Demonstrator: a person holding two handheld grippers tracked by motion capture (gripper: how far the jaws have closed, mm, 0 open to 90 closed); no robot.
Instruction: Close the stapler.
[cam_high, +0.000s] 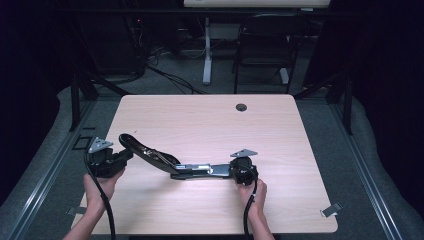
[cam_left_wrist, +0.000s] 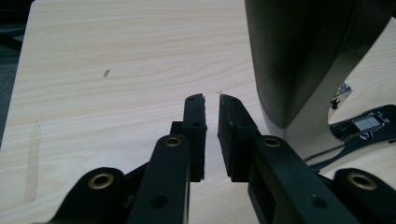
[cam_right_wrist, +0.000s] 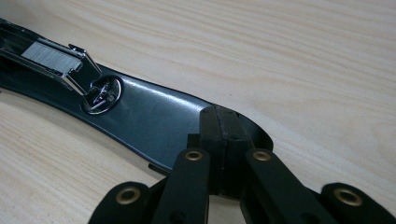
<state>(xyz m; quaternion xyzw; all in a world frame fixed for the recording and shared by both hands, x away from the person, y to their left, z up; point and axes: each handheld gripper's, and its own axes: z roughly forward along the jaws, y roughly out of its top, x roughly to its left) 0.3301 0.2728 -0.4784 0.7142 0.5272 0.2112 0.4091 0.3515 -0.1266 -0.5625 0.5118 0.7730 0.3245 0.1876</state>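
Observation:
A big black stapler (cam_high: 192, 170) lies swung open on the wooden table (cam_high: 210, 125), its base flat and its curved upper arm (cam_high: 142, 149) rising toward the left. My left gripper (cam_high: 125, 156) sits just left of that arm's end. In the left gripper view its jaws (cam_left_wrist: 211, 100) are all but closed, a thin slit between the pads and nothing in it, with the arm (cam_left_wrist: 299, 56) beside them on the right. My right gripper (cam_right_wrist: 223, 116) is shut, pads together, tips resting on the rounded end of the base (cam_right_wrist: 154, 121). The staple channel (cam_right_wrist: 51, 56) shows bright metal.
A round cable hole (cam_high: 241, 107) sits near the table's far edge. Beyond the table stand a dark chair (cam_high: 265, 45) and a white desk leg (cam_high: 206, 50). A metal clip (cam_high: 331, 210) is at the table's near right corner.

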